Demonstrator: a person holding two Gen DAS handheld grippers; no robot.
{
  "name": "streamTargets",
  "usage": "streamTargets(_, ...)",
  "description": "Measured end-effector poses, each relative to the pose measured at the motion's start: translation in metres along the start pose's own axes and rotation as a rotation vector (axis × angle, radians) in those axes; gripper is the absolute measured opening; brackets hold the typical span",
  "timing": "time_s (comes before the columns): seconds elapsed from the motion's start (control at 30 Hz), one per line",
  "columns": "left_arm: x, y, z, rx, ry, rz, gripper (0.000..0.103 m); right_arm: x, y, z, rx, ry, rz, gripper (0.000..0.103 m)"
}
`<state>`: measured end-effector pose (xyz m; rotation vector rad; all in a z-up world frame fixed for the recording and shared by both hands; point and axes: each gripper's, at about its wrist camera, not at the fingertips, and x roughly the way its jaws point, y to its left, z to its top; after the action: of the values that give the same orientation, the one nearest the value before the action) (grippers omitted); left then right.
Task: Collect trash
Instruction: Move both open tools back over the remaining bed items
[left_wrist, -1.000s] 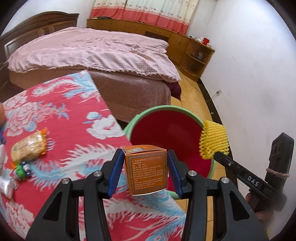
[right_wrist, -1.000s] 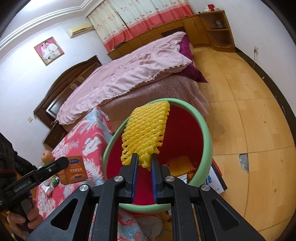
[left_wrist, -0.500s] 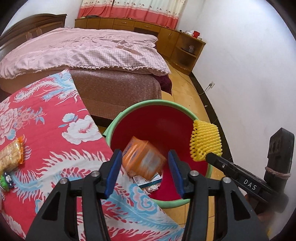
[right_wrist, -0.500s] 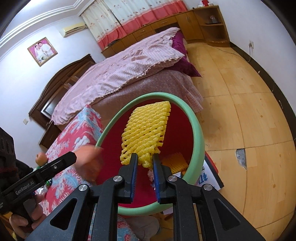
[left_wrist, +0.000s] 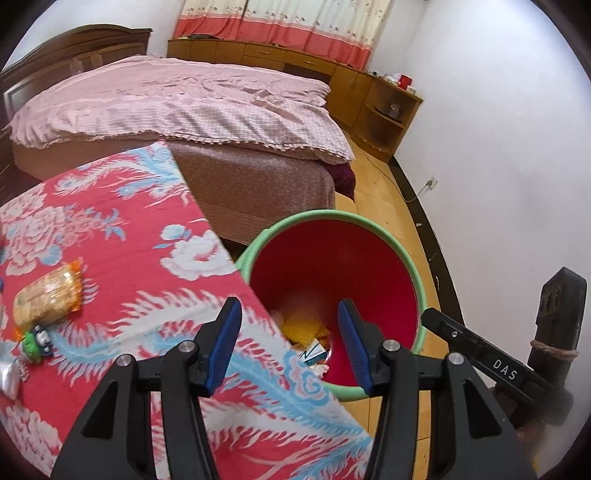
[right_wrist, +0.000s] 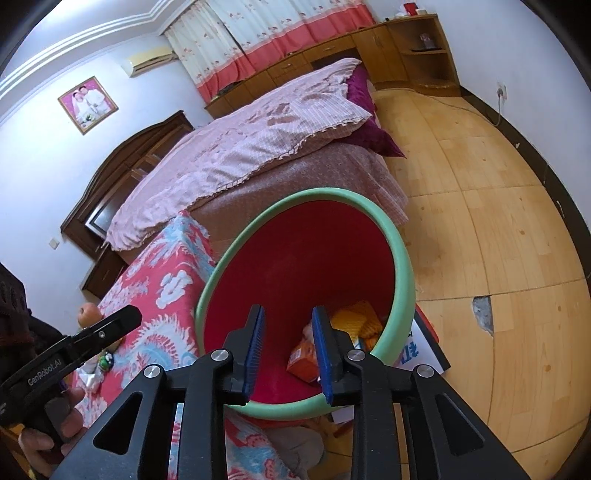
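Trash already lies in the red bin (right_wrist: 295, 266): an orange box (right_wrist: 303, 360) and yellow foam netting (right_wrist: 356, 319) at its bottom. Both the left gripper (left_wrist: 286, 343) and right gripper (right_wrist: 288, 350) hang released and empty over it, the right's jaws just opening. Next, probably, comes the snack packet (left_wrist: 48, 295) on the tablecloth (left_wrist: 147, 240), needing a reach leftward.

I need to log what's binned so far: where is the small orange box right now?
In the right wrist view the orange box lies at the bottom of the red bin, left of the yellow foam net.
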<state>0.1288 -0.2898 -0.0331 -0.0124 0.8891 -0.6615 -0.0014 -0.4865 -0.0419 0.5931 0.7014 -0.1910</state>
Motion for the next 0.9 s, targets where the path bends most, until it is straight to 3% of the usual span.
streamTargets(0.13,-0.016,0.012,-0.004,-0.036,-0.022,0.008,0.054,-0.007,0.01,-0.001,-0.011,-0.014,0.007,0.04)
streamTargets(0.6,-0.07,0.063,-0.013,-0.163,-0.075,0.116,0.054,-0.013,0.052,-0.011,-0.077,0.011,0.042,0.041)
streamTargets(0.67,-0.08,0.07,-0.016,-0.176,-0.086,0.134,0.054,-0.014,0.06,-0.013,-0.09,0.011,0.048,0.047)
streamTargets(0.7,-0.083,0.073,-0.017,-0.18,-0.09,0.139,0.054,-0.015,0.065,-0.014,-0.097,0.01,0.055,0.056)
streamTargets(0.9,-0.102,0.091,-0.023,-0.203,-0.106,0.166,0.054,-0.016,0.091,-0.021,-0.136,0.022,0.088,0.057)
